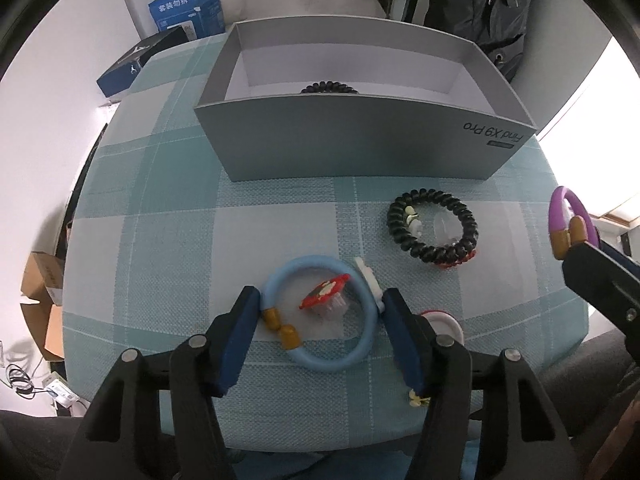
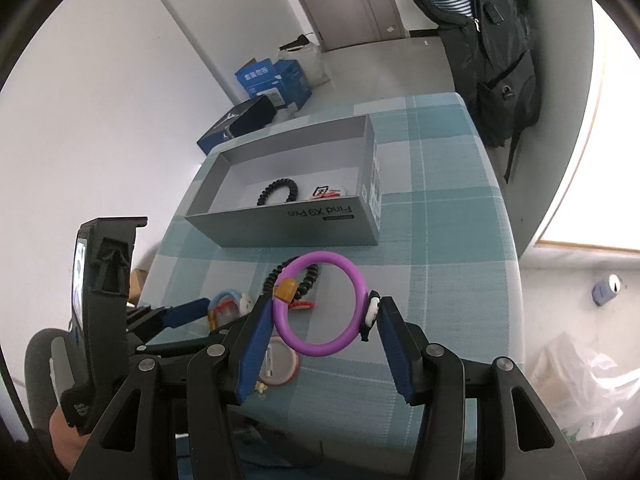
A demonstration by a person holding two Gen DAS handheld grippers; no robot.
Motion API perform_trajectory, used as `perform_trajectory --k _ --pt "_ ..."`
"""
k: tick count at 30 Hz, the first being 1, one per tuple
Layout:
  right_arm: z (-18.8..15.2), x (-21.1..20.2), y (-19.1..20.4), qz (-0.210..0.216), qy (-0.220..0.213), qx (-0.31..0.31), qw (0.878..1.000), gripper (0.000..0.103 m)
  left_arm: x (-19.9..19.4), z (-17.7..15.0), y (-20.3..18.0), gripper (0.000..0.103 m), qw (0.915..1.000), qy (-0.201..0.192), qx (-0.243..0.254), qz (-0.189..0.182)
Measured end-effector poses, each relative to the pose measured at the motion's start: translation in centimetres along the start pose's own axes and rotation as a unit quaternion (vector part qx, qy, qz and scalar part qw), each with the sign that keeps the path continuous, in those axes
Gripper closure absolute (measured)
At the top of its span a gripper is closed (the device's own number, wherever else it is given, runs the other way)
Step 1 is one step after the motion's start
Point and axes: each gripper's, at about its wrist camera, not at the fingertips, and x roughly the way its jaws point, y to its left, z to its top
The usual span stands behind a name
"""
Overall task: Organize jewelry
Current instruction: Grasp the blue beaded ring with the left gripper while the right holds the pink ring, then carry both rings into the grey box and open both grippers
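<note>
Jewelry pieces lie across a teal and white checked tablecloth (image 1: 160, 216), with some already in a grey open box (image 1: 360, 144) printed "Find X9 Pro" at the upper centre of the left wrist view.

Two ring-shaped bracelets show. One blue bracelet (image 1: 320, 360) with two amber beads lies flat on the cloth in the lower centre of the left wrist view, ringing a small red charm (image 1: 325, 292). The left gripper (image 1: 320, 308) straddles it, its two blue fingers spread to either side and touching or nearly touching the ring's edges, not yet pressed together. One purple bracelet (image 2: 320, 304) with an amber bead is raised above the cloth at the centre of the right wrist view; the right gripper (image 2: 320, 316) grasps it across its width, one blue finger against each side, a small black and white charm (image 2: 372, 312) pressed at the right finger.

Two black coiled hair ties show. One (image 1: 434, 226) lies on the cloth right of centre in the left wrist view, with small pale charms inside its loop and a red piece at its lower edge. The other (image 2: 279, 192) lies inside the box, beside one red and white badge (image 2: 326, 191).

One round white badge with a red rim (image 2: 280, 368) lies on the cloth under the right gripper's left finger.

At the upper left of both views, one dark blue shoebox (image 2: 240, 124) and one bright blue carton (image 2: 272, 80) sit on the floor. A dark backpack (image 2: 488, 40) hangs at the upper right.
</note>
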Motion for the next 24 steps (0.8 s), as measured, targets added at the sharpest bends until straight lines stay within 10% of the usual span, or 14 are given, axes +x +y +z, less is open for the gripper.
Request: perform_trajectory --k 24 --pt "0.1 0.0 -0.1 -0.002 -0.008 0.011 1.0 0.051 -3.7 1.3 -0.7 0.046 0.9935 -0.05 -0.022 -0.1"
